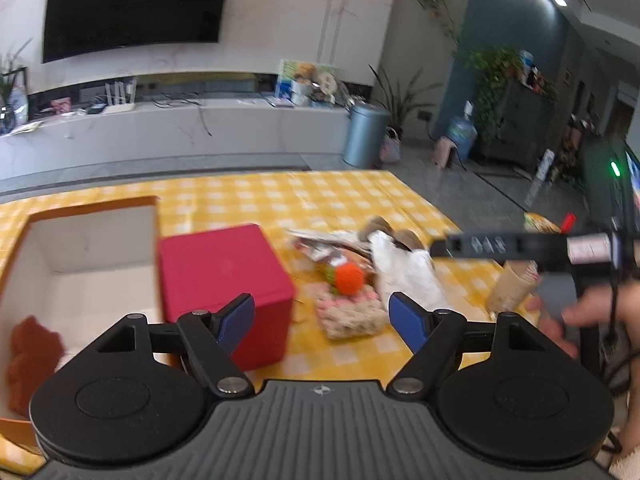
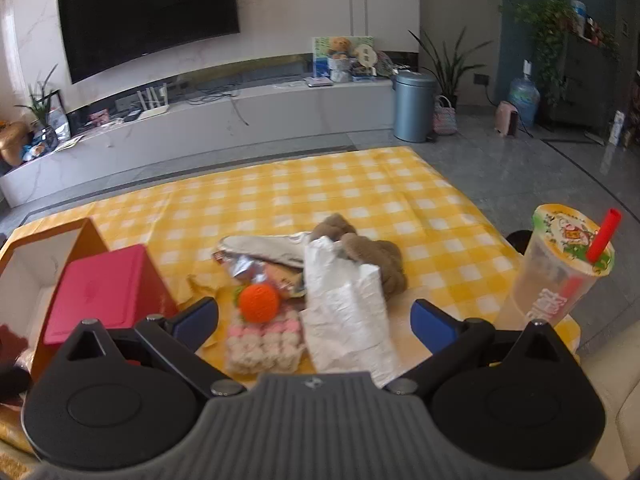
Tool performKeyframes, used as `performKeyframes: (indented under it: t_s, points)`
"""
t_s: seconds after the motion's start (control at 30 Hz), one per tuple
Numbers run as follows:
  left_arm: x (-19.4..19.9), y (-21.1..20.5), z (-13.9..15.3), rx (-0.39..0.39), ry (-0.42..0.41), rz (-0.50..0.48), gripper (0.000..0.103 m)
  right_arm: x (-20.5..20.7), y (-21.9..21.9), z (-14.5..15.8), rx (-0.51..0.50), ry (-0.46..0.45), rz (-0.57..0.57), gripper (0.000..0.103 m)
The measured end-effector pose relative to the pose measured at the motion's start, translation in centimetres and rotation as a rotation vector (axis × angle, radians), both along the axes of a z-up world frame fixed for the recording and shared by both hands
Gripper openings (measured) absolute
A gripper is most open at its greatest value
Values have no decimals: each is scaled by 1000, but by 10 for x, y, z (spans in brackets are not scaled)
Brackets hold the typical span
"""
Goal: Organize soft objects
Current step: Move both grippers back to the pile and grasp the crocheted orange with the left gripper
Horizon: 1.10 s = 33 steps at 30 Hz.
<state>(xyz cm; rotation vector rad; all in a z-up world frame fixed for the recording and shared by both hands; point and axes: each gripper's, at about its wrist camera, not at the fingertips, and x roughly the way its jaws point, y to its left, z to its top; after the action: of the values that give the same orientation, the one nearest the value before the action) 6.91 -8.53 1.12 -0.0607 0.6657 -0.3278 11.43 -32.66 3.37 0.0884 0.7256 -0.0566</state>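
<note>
A pile of soft things lies mid-table: an orange knitted ball [image 2: 259, 303] [image 1: 349, 278] on a pink-and-white knitted pad [image 2: 262, 345] [image 1: 351, 314], a white crumpled bag [image 2: 346, 312] [image 1: 408, 272], a brown plush toy [image 2: 372, 252] and a silver wrapper [image 2: 260, 246]. An open orange box [image 1: 80, 248] with a white inside holds a brown soft item [image 1: 32, 354]. My left gripper [image 1: 322, 320] is open and empty, above the table near the pad. My right gripper [image 2: 314, 320] is open and empty, just before the pile.
A red cube box [image 1: 224, 276] [image 2: 100, 288] stands beside the orange box. A bubble-tea cup with a red straw [image 2: 560, 268] stands at the table's right edge. The table has a yellow checked cloth [image 2: 320, 192]. The right hand and gripper show at the right of the left wrist view [image 1: 520, 248].
</note>
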Motion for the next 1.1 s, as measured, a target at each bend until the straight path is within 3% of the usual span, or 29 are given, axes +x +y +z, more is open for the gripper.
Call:
performKeyframes:
  t_s: [0.13,0.27,0.43,0.53,0.63,0.73,1.03,1.1]
  points:
    - [15,-40,-17,16,33,-49,90,32,-22,-9,11,64,-54,100]
    - [31,-67,-36,52,52,-67,90,56,-34,-52,-41,153,-96,100]
    - [55,-90,-56,107,32,-56,90,66,-52,-86,41,238,-110,100]
    - [71,-103,-64,118,32,-64,90,59,-57,-79,33,187,-147,100]
    - [85,-112,-73,130,35,-68,90,56,-69,-74,97,147,-196,100]
    - [98,-120,-84,171,31,-30,90,57,-80,-80,162,154,-220,100]
    - [129,-125,-118,236,88,70,89,57,-82,-85,152,162,-221,100]
    - [132,-124,-121,235,94,82,83,56,-81,-83,150,155,-214,100]
